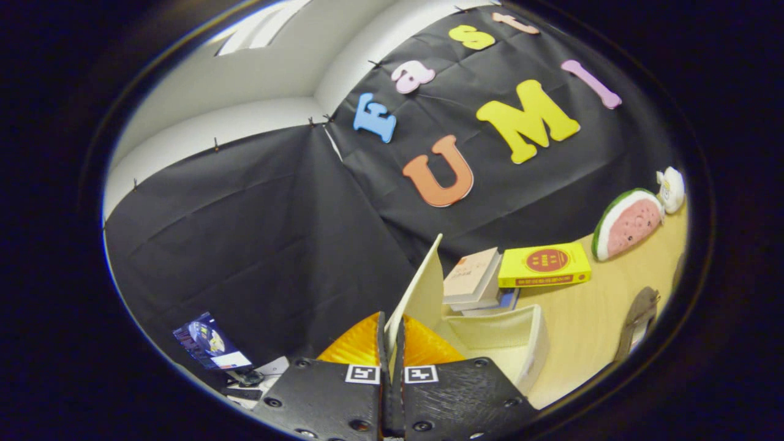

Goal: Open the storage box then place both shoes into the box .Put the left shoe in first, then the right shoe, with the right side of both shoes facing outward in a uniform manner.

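Observation:
The cream storage box [531, 358] sits on the wooden table just ahead and to the right of my fingers, and I can see into it. Its thin cream lid [422, 288] stands raised and tilted. The lid's lower edge runs down between my two fingers. My gripper [391, 327] is shut on that lid edge, both fingers pressing on it. A dark shoe [637, 317] lies on the table well to the right of the box. I cannot make out a second shoe.
Behind the box is a stack of books [474, 278] with a yellow book [545, 264] leaning beside it. A watermelon plush [628, 223] and a white toy [672, 190] stand at the wall. A blue booklet [208, 343] lies to my left.

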